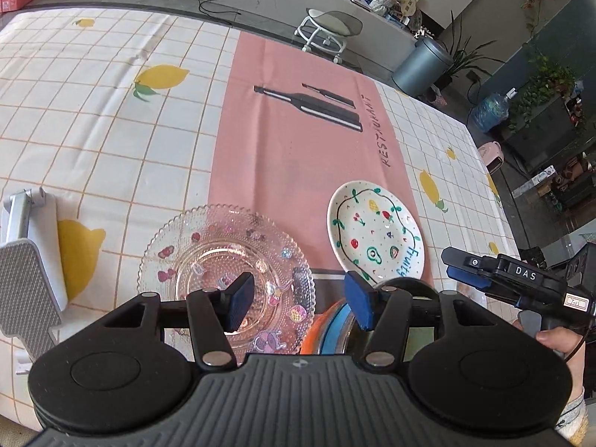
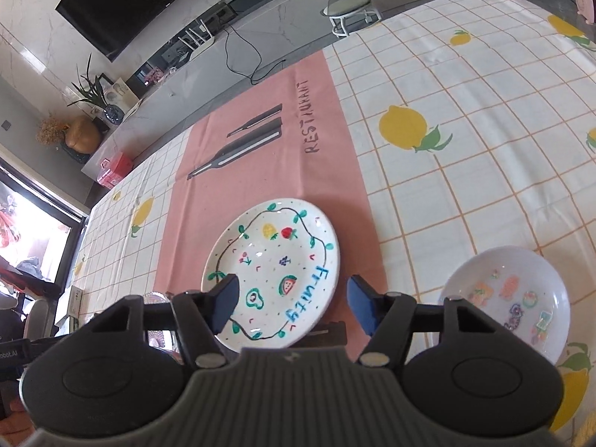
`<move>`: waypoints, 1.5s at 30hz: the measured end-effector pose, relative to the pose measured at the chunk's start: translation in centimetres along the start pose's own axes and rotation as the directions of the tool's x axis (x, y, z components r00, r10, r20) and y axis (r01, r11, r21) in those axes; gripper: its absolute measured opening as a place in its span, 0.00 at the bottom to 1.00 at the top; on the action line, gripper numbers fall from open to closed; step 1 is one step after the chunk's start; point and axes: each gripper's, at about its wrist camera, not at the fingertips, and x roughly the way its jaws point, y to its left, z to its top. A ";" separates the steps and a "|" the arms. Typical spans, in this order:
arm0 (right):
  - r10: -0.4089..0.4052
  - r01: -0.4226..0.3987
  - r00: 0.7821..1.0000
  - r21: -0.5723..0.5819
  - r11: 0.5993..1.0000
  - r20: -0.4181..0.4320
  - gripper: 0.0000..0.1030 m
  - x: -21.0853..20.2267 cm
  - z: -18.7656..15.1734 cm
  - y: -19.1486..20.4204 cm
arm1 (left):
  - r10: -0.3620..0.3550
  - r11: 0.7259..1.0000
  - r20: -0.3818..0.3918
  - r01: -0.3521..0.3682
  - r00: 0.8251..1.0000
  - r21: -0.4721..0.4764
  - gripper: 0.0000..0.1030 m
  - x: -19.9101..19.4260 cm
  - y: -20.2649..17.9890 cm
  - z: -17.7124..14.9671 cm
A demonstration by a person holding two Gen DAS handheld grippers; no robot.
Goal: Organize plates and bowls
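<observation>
A clear glass plate [image 1: 227,275] with stickers lies on the tablecloth under my left gripper [image 1: 300,301], whose jaws stand open above its right edge. Just below them shows part of an orange and blue bowl [image 1: 327,329]; nothing is gripped. A white plate painted with fruit [image 1: 376,231] rests on the pink mat. In the right wrist view that fruit plate [image 2: 272,272] sits beneath my right gripper [image 2: 294,303], open, with the plate's near rim between the pads and neither pressing on it. A white bowl [image 2: 510,298] with stickers sits to the right. The right gripper [image 1: 456,264] also shows at the right of the left wrist view.
A pink placemat [image 1: 298,130] printed with cutlery runs down the middle of a lemon-patterned tablecloth [image 1: 111,111]. A grey stand [image 1: 26,279] sits at the table's left edge. Beyond the far edge are a white stool [image 1: 327,29] and a grey bin [image 1: 421,63].
</observation>
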 end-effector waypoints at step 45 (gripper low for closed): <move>0.197 -0.205 0.978 -0.154 0.966 -0.067 0.56 -2.2 -5.5 7.5 | -0.209 0.958 0.032 0.198 0.977 0.206 0.73 -4.2 -3.8 1.6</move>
